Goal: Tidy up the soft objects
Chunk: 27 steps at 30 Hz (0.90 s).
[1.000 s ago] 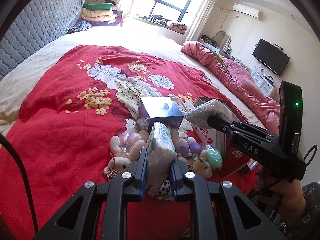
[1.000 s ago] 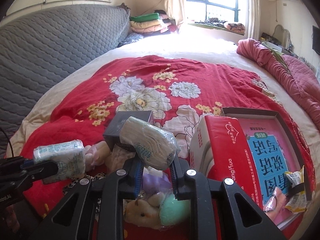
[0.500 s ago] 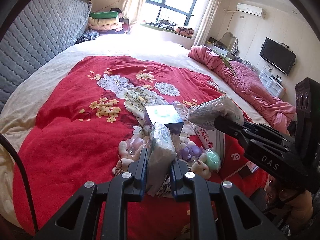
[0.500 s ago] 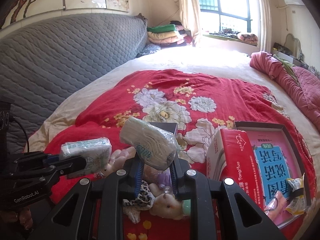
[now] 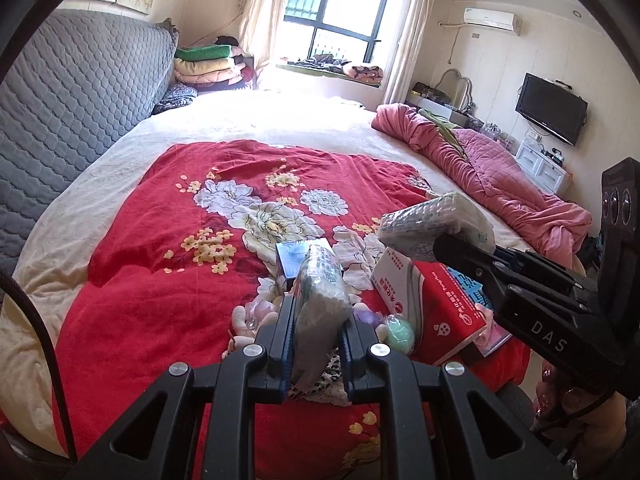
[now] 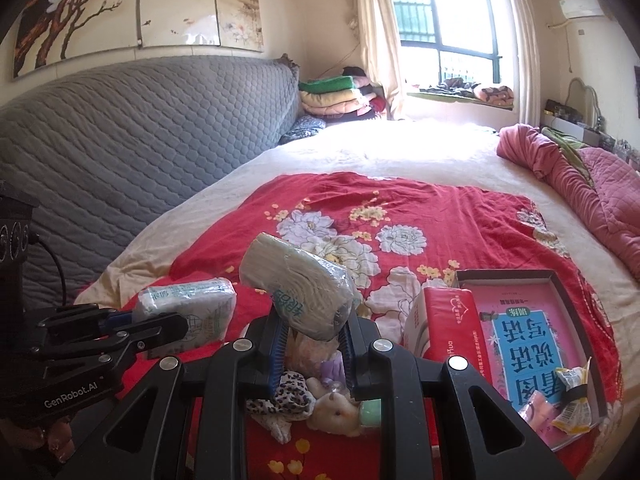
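My left gripper [image 5: 316,332] is shut on a white tissue pack [image 5: 322,292] and holds it above the red floral bedspread [image 5: 160,280]. My right gripper [image 6: 310,344] is shut on a second tissue pack [image 6: 296,284], also held in the air. Each gripper shows in the other's view: the right one [image 5: 436,246] with its pack [image 5: 432,220], the left one [image 6: 176,326] with its pack [image 6: 188,304]. Below them lies a heap of small plush toys [image 6: 332,404] and a leopard-print cloth [image 6: 288,396].
A red tissue box [image 6: 452,328] stands beside an open box with a pink book [image 6: 532,336]. A small blue box [image 5: 294,256] sits behind the toys. A grey padded headboard [image 6: 140,132] is at left, a pink quilt [image 5: 500,184] at right.
Both grippers have risen and drawn back with their tissue packs still held; the toy heap and boxes now sit lower and smaller in both views.
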Each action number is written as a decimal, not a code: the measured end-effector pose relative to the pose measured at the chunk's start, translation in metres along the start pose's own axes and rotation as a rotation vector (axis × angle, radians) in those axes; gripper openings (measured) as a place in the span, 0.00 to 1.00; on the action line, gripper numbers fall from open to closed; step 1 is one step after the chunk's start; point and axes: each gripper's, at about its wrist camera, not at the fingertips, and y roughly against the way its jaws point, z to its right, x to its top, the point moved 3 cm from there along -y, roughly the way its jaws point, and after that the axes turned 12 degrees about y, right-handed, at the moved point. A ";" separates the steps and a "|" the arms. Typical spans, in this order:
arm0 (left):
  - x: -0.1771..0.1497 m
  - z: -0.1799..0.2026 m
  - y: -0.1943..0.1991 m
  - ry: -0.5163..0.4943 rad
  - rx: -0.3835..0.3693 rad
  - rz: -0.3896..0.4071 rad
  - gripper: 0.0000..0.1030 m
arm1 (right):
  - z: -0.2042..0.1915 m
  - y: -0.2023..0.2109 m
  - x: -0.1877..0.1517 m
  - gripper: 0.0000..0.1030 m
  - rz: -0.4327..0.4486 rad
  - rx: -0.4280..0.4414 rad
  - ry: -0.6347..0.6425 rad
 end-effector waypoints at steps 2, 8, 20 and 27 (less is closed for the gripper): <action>0.003 0.005 0.004 -0.006 -0.002 0.007 0.19 | 0.003 0.008 0.002 0.24 0.014 -0.009 -0.002; 0.007 0.028 0.012 -0.031 -0.020 0.008 0.19 | 0.018 0.029 0.007 0.24 0.041 -0.041 -0.025; 0.019 0.075 0.008 -0.076 -0.079 -0.016 0.19 | 0.060 0.054 -0.001 0.24 0.047 -0.103 -0.082; 0.019 0.108 -0.002 -0.120 -0.105 -0.043 0.19 | 0.086 0.065 -0.012 0.24 0.050 -0.142 -0.124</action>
